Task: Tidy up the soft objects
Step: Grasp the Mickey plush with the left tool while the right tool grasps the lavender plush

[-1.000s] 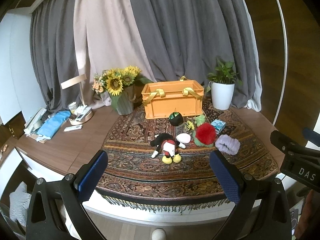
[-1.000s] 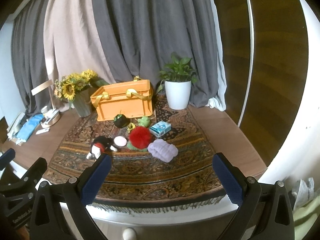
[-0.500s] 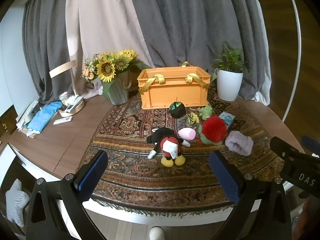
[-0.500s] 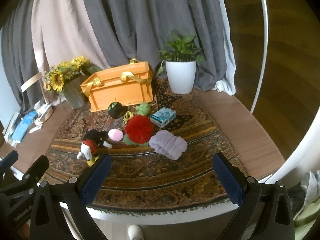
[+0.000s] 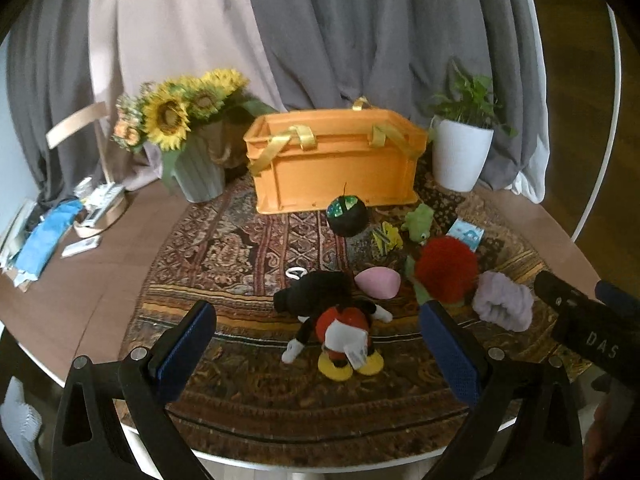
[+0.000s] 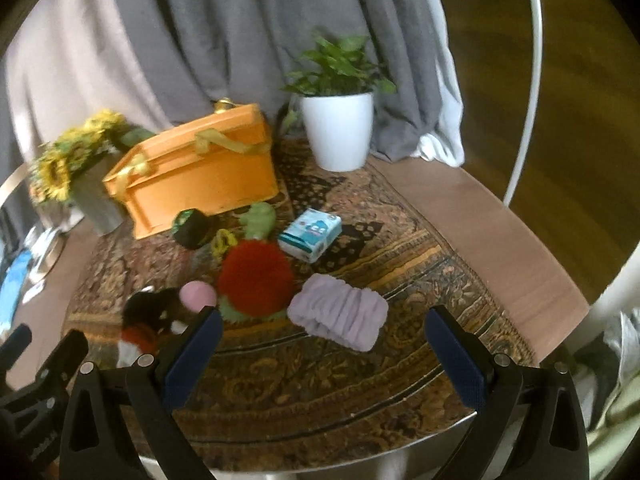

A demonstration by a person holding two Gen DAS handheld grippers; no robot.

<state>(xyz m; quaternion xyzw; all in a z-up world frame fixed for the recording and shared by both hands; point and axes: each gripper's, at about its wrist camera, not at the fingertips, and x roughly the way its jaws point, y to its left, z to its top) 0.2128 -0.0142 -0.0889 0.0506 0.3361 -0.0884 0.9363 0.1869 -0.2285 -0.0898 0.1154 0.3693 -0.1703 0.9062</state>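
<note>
Several soft objects lie on a patterned rug [image 5: 240,248]: a mouse plush [image 5: 336,316], a pink pad [image 5: 378,283], a red fluffy ball [image 5: 446,270], a lilac headband [image 5: 502,306], a green frog plush [image 5: 420,222] and a black ball [image 5: 347,214]. An orange crate [image 5: 334,164] with yellow straps stands behind them. My left gripper [image 5: 316,350] is open, just in front of the mouse plush. My right gripper [image 6: 320,356] is open, in front of the lilac headband [image 6: 340,316] and the red ball [image 6: 256,278].
A sunflower vase [image 5: 192,136] stands left of the crate, a white plant pot [image 5: 460,156] right of it. A tissue pack [image 6: 310,234] lies on the rug. Remotes and blue cloth [image 5: 44,236] lie at the table's left. Curtains hang behind.
Both grippers have moved forward toward the table; the objects look larger and nearer. Both stay open and empty.
</note>
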